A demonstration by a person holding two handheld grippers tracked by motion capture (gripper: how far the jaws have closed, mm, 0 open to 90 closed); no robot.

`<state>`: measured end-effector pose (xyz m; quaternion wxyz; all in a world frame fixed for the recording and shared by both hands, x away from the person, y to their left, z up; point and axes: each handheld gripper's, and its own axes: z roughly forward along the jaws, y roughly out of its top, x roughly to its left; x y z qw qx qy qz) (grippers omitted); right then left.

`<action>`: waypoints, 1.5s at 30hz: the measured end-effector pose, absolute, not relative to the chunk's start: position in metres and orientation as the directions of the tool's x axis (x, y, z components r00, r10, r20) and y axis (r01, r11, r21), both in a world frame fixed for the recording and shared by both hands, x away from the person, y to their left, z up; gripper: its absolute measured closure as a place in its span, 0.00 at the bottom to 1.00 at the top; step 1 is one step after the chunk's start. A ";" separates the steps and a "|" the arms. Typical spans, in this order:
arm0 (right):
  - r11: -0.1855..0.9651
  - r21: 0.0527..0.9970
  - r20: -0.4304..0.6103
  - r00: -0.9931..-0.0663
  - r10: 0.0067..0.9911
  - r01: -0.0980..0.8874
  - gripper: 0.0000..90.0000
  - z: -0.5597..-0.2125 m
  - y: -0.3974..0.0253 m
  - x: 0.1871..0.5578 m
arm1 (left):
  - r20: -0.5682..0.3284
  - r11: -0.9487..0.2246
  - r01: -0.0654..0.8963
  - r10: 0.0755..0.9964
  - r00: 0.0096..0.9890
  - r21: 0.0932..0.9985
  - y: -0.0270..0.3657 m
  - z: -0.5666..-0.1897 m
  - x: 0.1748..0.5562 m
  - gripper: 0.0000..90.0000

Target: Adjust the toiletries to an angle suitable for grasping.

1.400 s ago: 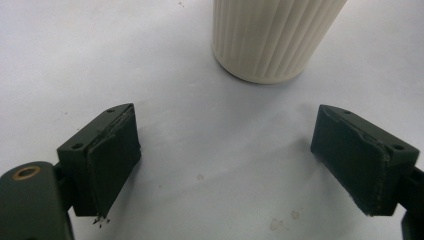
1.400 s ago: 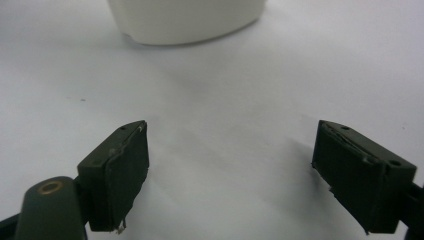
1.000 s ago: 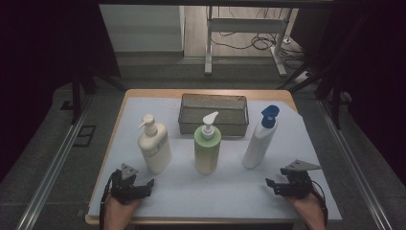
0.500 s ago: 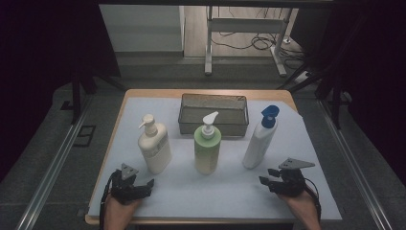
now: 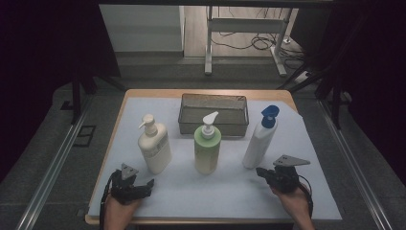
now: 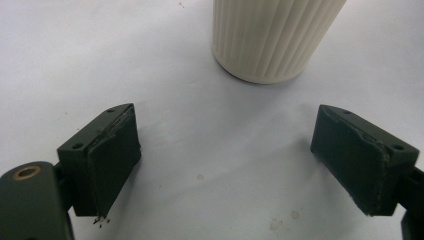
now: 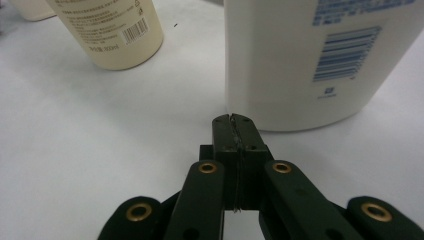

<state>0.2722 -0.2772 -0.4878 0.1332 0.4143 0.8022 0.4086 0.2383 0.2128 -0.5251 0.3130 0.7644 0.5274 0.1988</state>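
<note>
Three pump bottles stand in a row on the white table cover: a cream bottle at left, a green bottle in the middle, and a white bottle with a blue cap at right. My left gripper rests near the front edge, open, with the ribbed base of the cream bottle just ahead of its empty jaws. My right gripper is shut on nothing, its tips close in front of the white bottle. The green bottle's base shows to its left.
A dark wire mesh basket stands behind the bottles at the table's back. The wooden table edge rims the white cover. Metal rails run along the floor on both sides.
My right gripper has moved left and forward, closer to the white bottle with the blue cap. The left gripper has stayed in place.
</note>
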 end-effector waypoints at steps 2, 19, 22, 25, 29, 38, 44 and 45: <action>0.323 0.767 0.120 -0.618 0.777 0.554 0.99 -0.488 -0.274 0.273 | -0.026 -0.248 0.682 0.931 0.365 0.688 0.213 -0.525 0.238 0.13; 0.327 0.779 0.086 -0.608 0.789 0.534 0.99 -0.484 -0.235 0.287 | -0.026 -0.248 0.682 0.931 0.365 0.688 0.213 -0.525 0.238 0.13; 0.333 0.778 0.071 -0.601 0.796 0.533 0.99 -0.486 -0.230 0.289 | -0.026 -0.248 0.682 0.931 0.365 0.688 0.213 -0.525 0.238 0.13; 0.339 0.776 0.051 -0.588 0.807 0.532 0.99 -0.488 -0.225 0.292 | -0.026 -0.248 0.682 0.931 0.365 0.688 0.213 -0.525 0.238 0.13; 0.343 0.776 0.027 -0.571 0.820 0.529 0.99 -0.490 -0.223 0.294 | -0.026 -0.248 0.682 0.931 0.365 0.688 0.213 -0.525 0.238 0.13; 0.350 0.774 0.008 -0.560 0.828 0.528 1.00 -0.491 -0.228 0.292 | -0.026 -0.248 0.682 0.931 0.365 0.688 0.213 -0.525 0.238 0.13; 0.360 0.770 -0.004 -0.561 0.828 0.526 1.00 -0.491 -0.228 0.291 | -0.027 -0.248 0.682 0.931 0.365 0.688 0.213 -0.525 0.238 0.13; 0.363 0.769 -0.008 -0.560 0.828 0.526 1.00 -0.491 -0.228 0.291 | -0.026 -0.248 0.682 0.931 0.365 0.688 0.213 -0.525 0.238 0.13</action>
